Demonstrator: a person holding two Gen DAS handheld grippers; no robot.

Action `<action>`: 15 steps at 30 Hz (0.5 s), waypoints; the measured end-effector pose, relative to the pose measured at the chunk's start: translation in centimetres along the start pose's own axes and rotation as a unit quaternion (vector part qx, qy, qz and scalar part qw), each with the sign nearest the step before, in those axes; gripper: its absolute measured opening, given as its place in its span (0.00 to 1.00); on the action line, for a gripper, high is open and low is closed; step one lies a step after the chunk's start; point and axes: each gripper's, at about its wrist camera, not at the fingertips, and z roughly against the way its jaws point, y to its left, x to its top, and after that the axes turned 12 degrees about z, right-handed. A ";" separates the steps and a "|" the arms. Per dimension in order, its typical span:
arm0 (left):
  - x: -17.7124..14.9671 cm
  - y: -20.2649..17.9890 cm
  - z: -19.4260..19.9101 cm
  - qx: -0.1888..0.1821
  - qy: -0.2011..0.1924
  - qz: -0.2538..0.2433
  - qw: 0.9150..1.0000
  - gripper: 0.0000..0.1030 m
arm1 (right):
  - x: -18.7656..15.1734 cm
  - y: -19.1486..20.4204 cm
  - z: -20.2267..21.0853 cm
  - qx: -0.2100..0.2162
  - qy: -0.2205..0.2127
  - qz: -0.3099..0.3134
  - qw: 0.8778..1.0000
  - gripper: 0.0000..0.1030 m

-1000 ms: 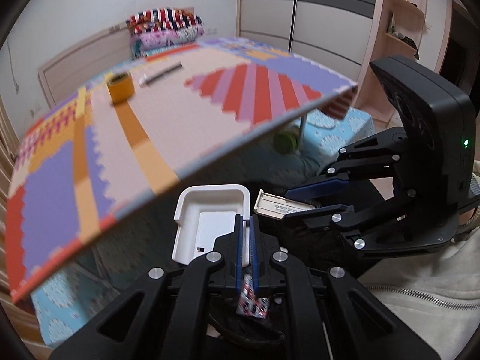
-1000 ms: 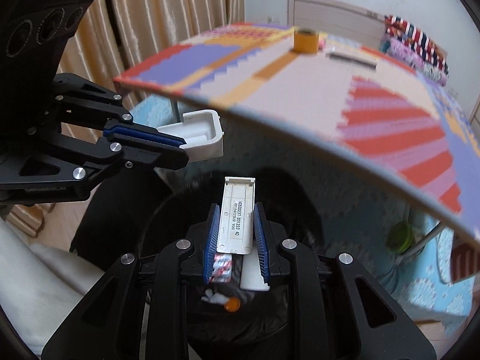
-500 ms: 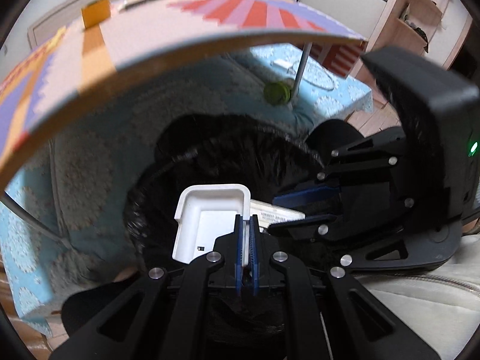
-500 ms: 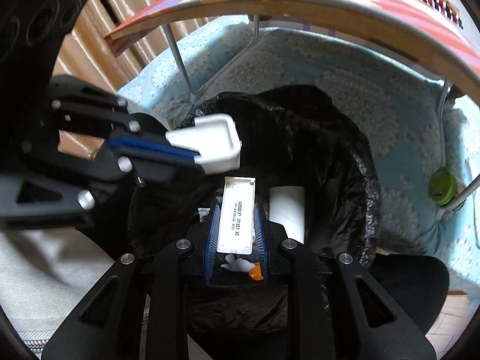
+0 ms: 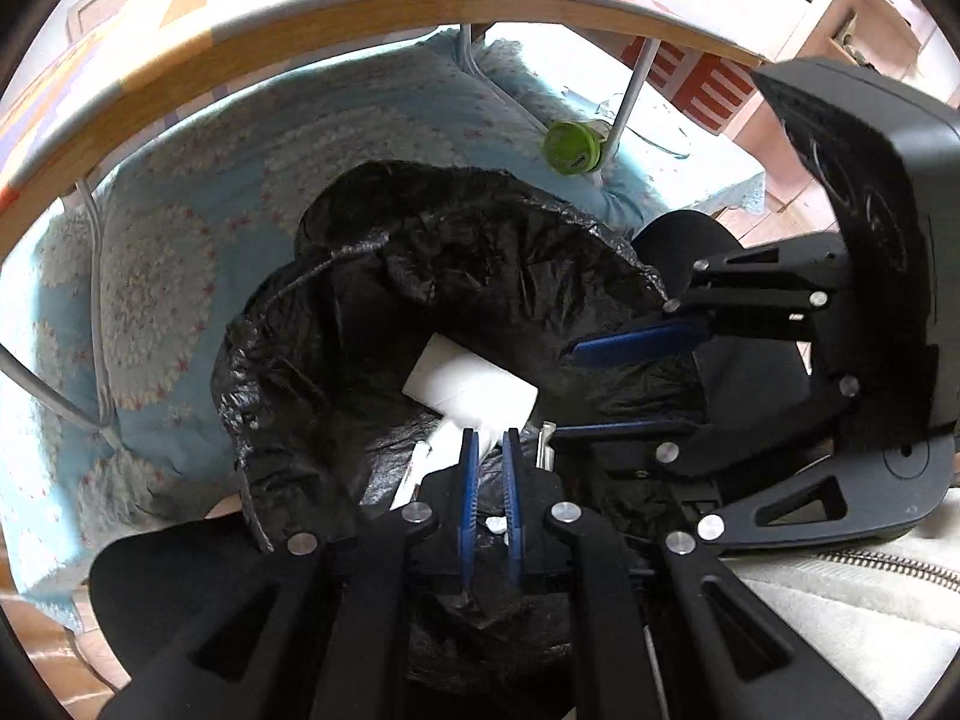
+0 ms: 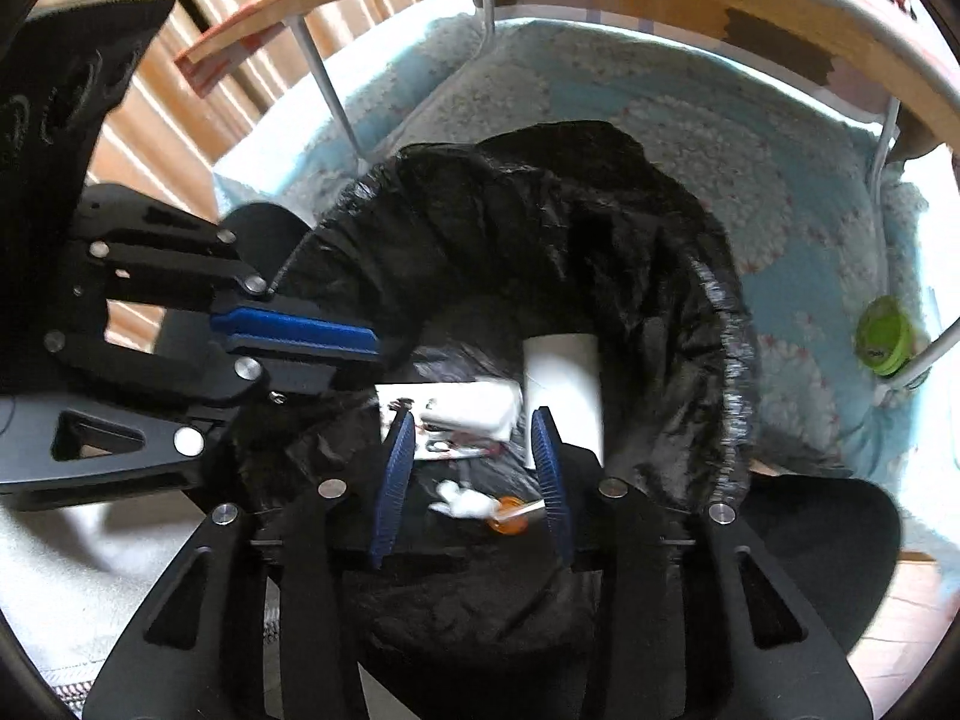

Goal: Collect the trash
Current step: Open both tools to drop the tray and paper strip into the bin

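We look down w/ both grippers into a black trash bag (image 5: 456,276) under a table edge (image 5: 384,12). Left gripper (image 5: 487,441), at 6 o'clock in its view, has its pads a narrow gap apart, nothing held. Right gripper (image 6: 474,420) has just been opening; jaws now moderately wide, nothing pinched. White trash pieces (image 6: 564,384) lie inside the bag, approx. center. A green round object (image 6: 885,336) sits at 3 o'clock beside a table leg on the blue patterned cloth (image 6: 690,120).
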 end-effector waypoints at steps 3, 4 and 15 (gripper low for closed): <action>1.1 1.0 0.9 -0.039 -0.022 0.077 0.996 0.07 | 0.6 -1.0 0.2 0.007 0.001 -0.032 0.999 0.50; 1.2 1.3 1.2 -0.055 -0.023 0.095 0.994 0.08 | 0.8 -1.3 0.4 0.004 0.002 -0.045 0.999 0.50; 0.1 0.5 1.9 -0.047 -0.034 0.040 0.997 0.65 | -0.9 0.3 2.4 -0.007 -0.005 0.000 1.000 0.52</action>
